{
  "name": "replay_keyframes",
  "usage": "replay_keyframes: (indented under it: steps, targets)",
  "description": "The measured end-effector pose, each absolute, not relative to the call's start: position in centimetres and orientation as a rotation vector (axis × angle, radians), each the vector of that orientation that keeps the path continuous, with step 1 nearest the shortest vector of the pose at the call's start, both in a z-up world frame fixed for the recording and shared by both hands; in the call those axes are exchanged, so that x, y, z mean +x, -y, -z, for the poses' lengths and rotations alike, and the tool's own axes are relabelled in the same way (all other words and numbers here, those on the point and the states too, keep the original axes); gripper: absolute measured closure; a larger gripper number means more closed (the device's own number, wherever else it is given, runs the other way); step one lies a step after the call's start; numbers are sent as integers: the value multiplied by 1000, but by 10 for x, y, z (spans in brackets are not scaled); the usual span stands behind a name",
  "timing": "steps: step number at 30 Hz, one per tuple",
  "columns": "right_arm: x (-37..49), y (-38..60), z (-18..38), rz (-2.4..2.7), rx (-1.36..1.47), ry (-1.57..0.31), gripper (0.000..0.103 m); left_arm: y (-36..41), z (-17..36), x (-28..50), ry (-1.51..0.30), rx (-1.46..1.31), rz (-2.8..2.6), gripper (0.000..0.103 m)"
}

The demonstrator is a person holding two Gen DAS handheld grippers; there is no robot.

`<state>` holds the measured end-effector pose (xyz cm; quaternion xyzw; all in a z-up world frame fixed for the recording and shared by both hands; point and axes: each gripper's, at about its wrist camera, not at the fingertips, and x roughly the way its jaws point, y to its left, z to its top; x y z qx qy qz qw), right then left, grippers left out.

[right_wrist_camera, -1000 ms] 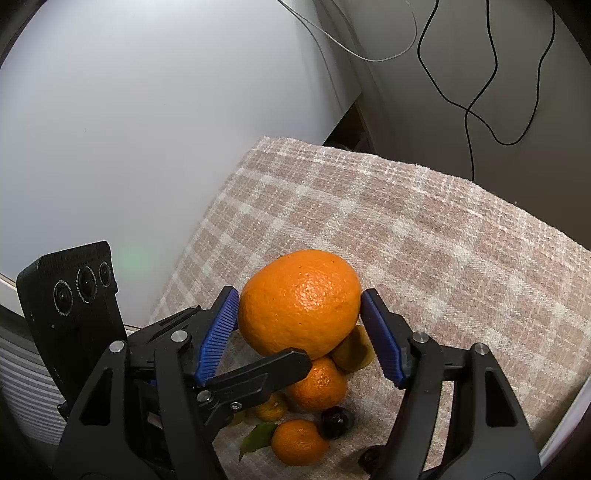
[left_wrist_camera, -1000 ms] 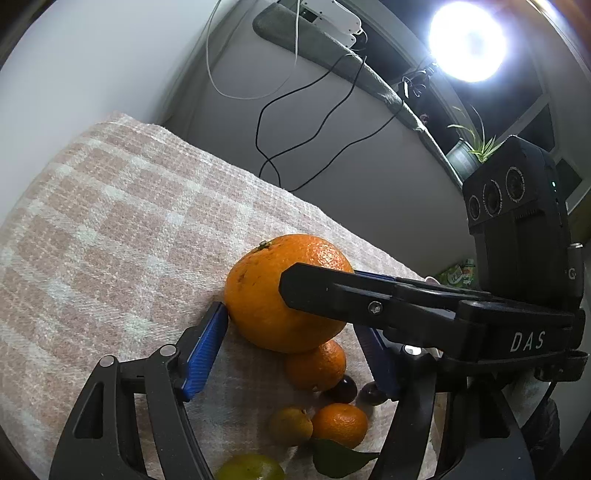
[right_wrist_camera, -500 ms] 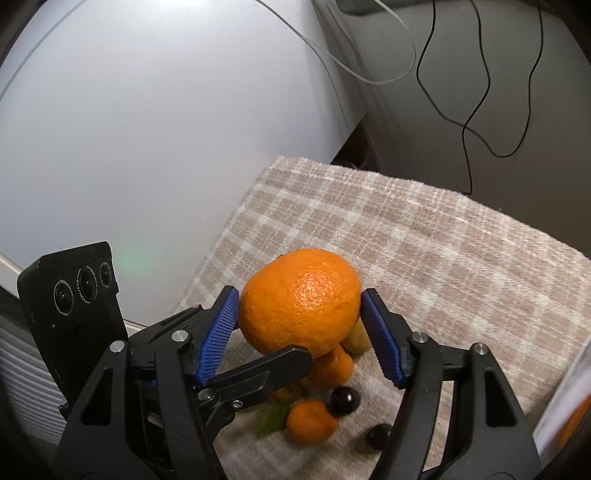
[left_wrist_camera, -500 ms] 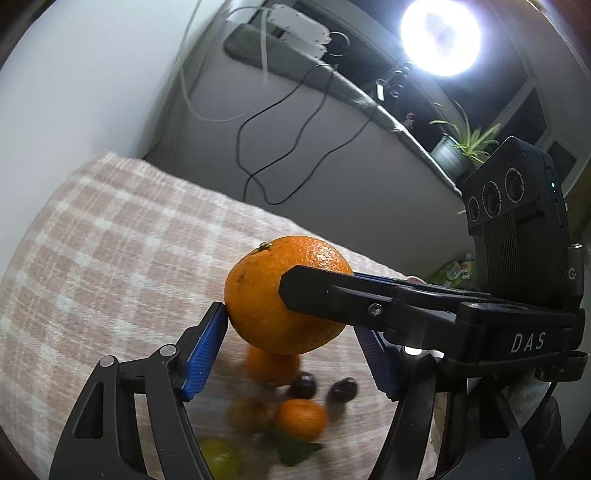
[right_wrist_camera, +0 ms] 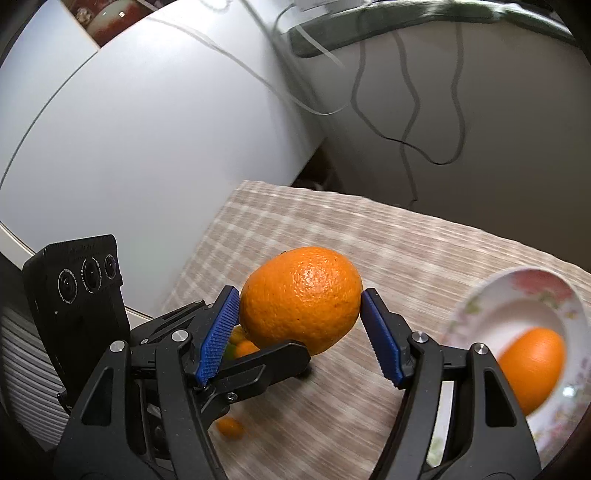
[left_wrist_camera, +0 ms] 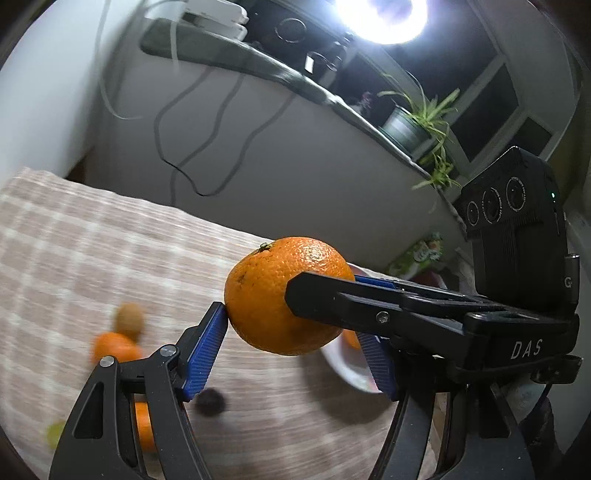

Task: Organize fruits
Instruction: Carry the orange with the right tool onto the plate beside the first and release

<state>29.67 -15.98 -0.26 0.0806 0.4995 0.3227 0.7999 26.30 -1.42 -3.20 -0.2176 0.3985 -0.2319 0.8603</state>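
Big orange [left_wrist_camera: 284, 295] sits mid-frame in both wrist views, raised off the checked cloth surface [left_wrist_camera: 74, 251], pinched from two directions at once. Left gripper [left_wrist_camera: 295, 347]: left blue pad touches the orange's lower left side; its right pad is mostly hidden behind the right gripper's black finger [left_wrist_camera: 369, 306], which crosses in front of the fruit. Right gripper [right_wrist_camera: 299, 332]: both blue pads press the orange's sides, and the left gripper's finger [right_wrist_camera: 258, 365] runs under it. Both sets of fingers are narrowed onto the orange.

Background is motion-blurred. Small fruits [left_wrist_camera: 114, 347] lower left in the left view are smeared; one dark round one [left_wrist_camera: 209, 401] can't be identified. Patterned bowl [right_wrist_camera: 517, 317] at right edge of the right view is cut off by the frame and holds another orange [right_wrist_camera: 532, 365]. In the left view the bowl is mostly blocked.

Room: grey wall, dangling cables [left_wrist_camera: 207, 122], shelf with potted plant [left_wrist_camera: 410, 122], bright lamp [left_wrist_camera: 384, 18] at the top.
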Motion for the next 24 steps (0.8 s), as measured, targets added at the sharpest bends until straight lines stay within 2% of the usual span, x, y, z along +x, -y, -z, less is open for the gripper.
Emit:
replay_keyframes:
  steps: [12, 24]
  targets:
    - [307, 246, 17, -600, 248, -1104, 32, 88, 42, 283, -901, -438, 541, 33]
    - [306, 271, 15, -545, 216, -1100, 32, 115, 42, 286, -902, -436, 583, 32]
